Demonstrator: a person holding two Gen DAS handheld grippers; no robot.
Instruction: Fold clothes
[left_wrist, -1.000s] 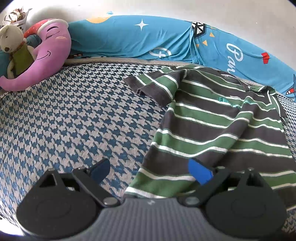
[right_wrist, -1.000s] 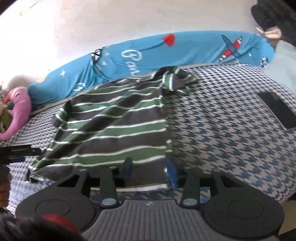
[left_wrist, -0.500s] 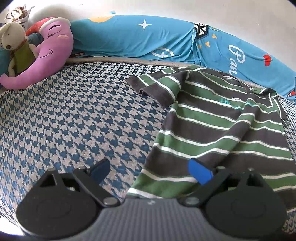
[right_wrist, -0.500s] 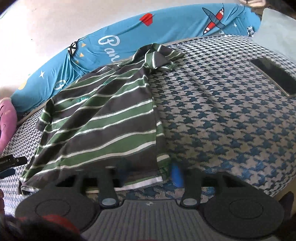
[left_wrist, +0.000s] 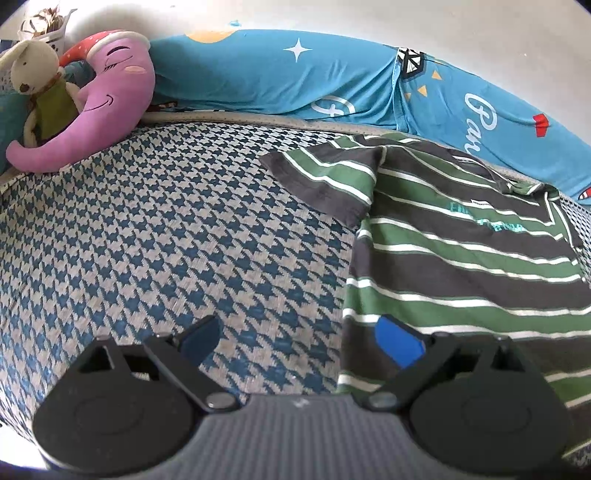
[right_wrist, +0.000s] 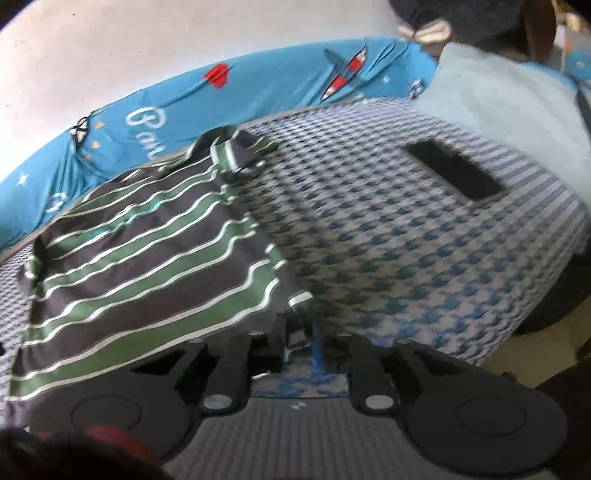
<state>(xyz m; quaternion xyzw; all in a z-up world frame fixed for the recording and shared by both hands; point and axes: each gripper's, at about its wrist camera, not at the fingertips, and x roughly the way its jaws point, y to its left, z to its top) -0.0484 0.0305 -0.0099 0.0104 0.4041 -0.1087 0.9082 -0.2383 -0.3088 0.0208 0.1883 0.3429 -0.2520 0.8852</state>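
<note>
Right wrist view: right gripper (right_wrist: 300, 341) pinches the near corner of the striped polo shirt (right_wrist: 147, 258), lying spread on the houndstooth bed (right_wrist: 388, 258).
Left gripper (left_wrist: 301, 338) hangs spread wide at the shirt's other side, holding nothing. Thin hem could slip free. Bare bed lies either side; a phone (right_wrist: 454, 171) rests right.

Grey shirt (left_wrist: 458, 258) with green-and-white stripes; bedcover (left_wrist: 155, 236) in blue-and-grey houndstooth; bolster (left_wrist: 288, 85) bright blue.

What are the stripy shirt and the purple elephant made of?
The shirt looks like soft, matte knit cloth, maybe cotton: it drapes and wrinkles on the bed. The elephant looks like smooth plush fabric with stuffing inside: rounded, puffy, face stitched or printed on.
</note>
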